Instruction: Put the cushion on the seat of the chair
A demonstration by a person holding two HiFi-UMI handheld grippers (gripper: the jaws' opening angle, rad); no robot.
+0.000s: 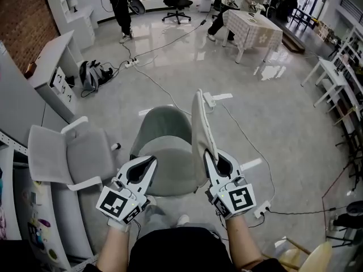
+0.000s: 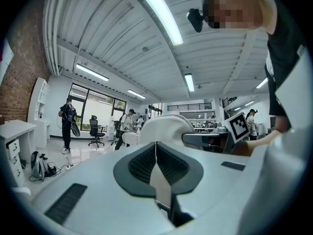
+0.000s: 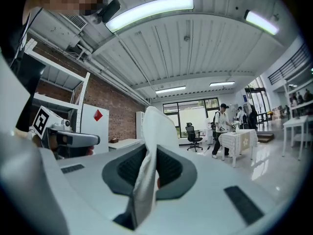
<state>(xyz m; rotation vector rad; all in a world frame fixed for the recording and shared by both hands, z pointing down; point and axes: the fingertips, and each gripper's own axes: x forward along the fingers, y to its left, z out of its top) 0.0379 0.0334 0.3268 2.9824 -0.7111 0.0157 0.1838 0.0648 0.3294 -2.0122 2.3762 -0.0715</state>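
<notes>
A grey-green office chair [image 1: 164, 169] stands right below me, its seat facing up and its rounded back on the far side. The cushion [image 1: 201, 126], a thin pale slab, stands on edge over the seat's right side. My right gripper [image 1: 209, 154] is shut on its lower edge; in the right gripper view the pale fabric [image 3: 146, 175] is pinched between the dark pads of the right gripper [image 3: 149, 151]. My left gripper [image 1: 152, 160] hovers over the seat's left front, shut with nothing in it. In the left gripper view, the left gripper [image 2: 156, 148] has its pads meeting, with the cushion [image 2: 164, 126] beyond.
A second, light grey chair with armrests [image 1: 68, 152] stands close on the left, beside grey desks [image 1: 51, 61]. Cables and a power strip [image 1: 261, 208] lie on the floor to the right. Farther off are a cloth-covered table [image 1: 252, 27], people, and white desks [image 1: 334, 78].
</notes>
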